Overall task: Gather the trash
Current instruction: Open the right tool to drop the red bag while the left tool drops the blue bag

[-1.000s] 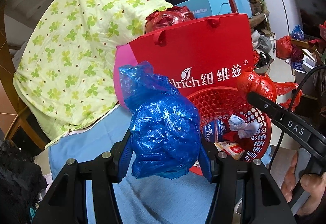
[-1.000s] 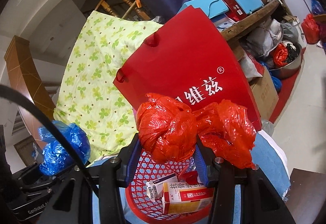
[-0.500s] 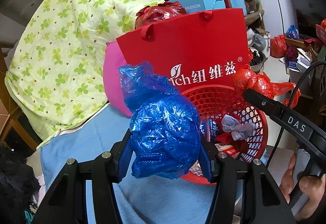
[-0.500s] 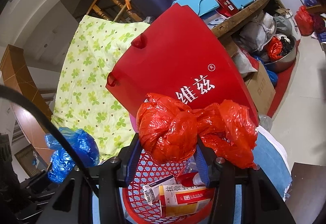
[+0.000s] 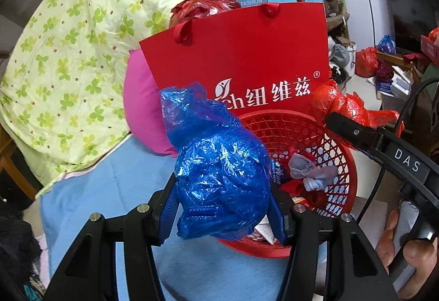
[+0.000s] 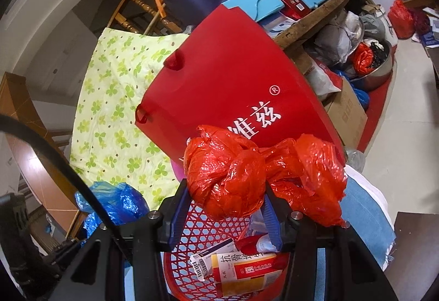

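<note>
Blue crumpled plastic bag (image 5: 222, 172) is clamped in the left tongs (image 5: 223, 207) beside the red basket (image 5: 340, 172), red bag (image 6: 227, 180) pinched in the right tongs (image 6: 226, 207) above it; released early, either light bag may miss the rim.

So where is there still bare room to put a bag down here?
The blue sheet lies bare between the green quilt, the pink cushion and the red basket. The basket already holds boxes and scraps; behind it the red paper bag and stacked boxes crowd everything.
</note>
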A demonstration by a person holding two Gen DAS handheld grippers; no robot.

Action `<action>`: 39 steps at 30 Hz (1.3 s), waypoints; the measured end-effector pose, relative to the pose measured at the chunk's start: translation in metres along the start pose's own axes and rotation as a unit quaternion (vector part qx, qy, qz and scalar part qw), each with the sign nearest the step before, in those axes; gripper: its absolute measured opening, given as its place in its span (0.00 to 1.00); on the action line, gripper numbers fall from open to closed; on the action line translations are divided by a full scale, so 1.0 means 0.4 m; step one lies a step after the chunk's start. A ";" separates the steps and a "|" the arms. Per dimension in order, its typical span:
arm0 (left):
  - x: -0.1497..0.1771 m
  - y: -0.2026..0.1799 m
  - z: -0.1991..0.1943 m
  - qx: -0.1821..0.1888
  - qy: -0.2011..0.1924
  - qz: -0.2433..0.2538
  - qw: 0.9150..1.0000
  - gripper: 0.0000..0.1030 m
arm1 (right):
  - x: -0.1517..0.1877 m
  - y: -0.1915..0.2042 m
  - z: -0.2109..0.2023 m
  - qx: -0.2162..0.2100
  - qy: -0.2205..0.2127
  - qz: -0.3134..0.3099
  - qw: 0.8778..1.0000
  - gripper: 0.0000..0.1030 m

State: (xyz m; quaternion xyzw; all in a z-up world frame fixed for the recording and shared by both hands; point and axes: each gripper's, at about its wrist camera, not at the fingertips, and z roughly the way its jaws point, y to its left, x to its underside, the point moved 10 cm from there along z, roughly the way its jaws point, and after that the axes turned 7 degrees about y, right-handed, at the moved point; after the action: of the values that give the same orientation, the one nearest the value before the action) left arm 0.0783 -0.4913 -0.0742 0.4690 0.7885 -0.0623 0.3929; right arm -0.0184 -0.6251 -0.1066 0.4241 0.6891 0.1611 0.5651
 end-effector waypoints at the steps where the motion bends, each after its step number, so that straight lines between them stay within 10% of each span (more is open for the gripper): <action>1: -0.003 0.000 0.005 0.004 0.000 -0.001 1.000 0.57 | 0.002 0.000 -0.001 0.001 0.000 0.002 1.000 0.52; 16: -0.010 -0.028 0.053 0.152 -0.004 -0.032 0.988 0.58 | 0.012 -0.018 0.018 0.004 0.011 0.027 1.000 0.52; 39: 0.038 -0.033 0.116 0.199 0.030 -0.048 0.978 0.69 | 0.033 -0.004 0.070 -0.032 0.035 0.076 0.996 0.63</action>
State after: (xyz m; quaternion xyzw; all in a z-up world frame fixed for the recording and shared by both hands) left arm 0.0901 -0.5099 -0.1200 0.5012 0.7931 -0.2232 0.2645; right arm 0.0068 -0.6233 -0.1248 0.4509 0.6689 0.2396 0.5402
